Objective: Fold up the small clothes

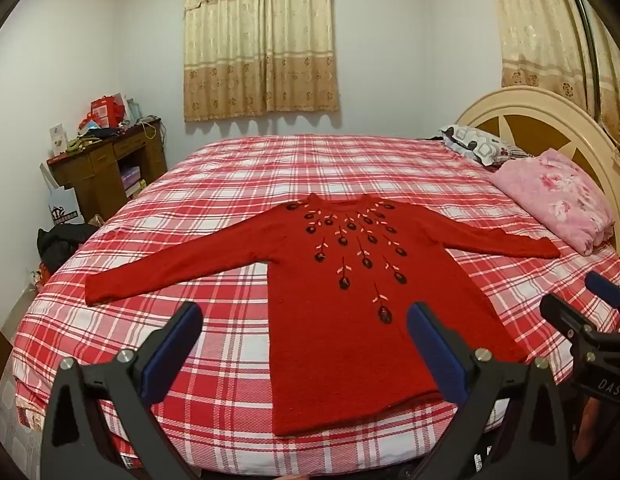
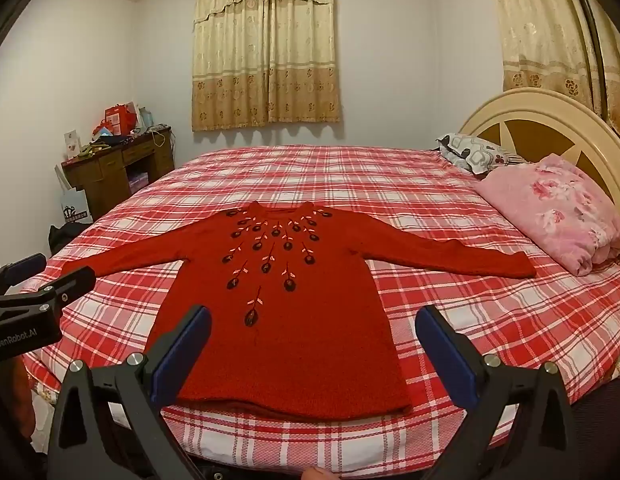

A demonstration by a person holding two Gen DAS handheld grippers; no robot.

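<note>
A small red knitted sweater (image 1: 349, 312) with dark embroidered flowers lies flat and face up on the red plaid bed (image 1: 238, 184), both sleeves spread out sideways. It also shows in the right wrist view (image 2: 294, 320). My left gripper (image 1: 304, 316) is open and empty, held above the sweater's hem near the bed's front edge. My right gripper (image 2: 313, 320) is open and empty, also above the hem. The right gripper shows at the right edge of the left wrist view (image 1: 581, 304). The left gripper shows at the left edge of the right wrist view (image 2: 58, 272).
A pink floral folded blanket (image 1: 557, 200) and a patterned pillow (image 1: 477, 146) lie by the round headboard (image 1: 549, 120) at the right. A cluttered brown desk (image 1: 106, 160) stands at the far left with bags on the floor. Curtains (image 1: 262, 40) hang on the back wall.
</note>
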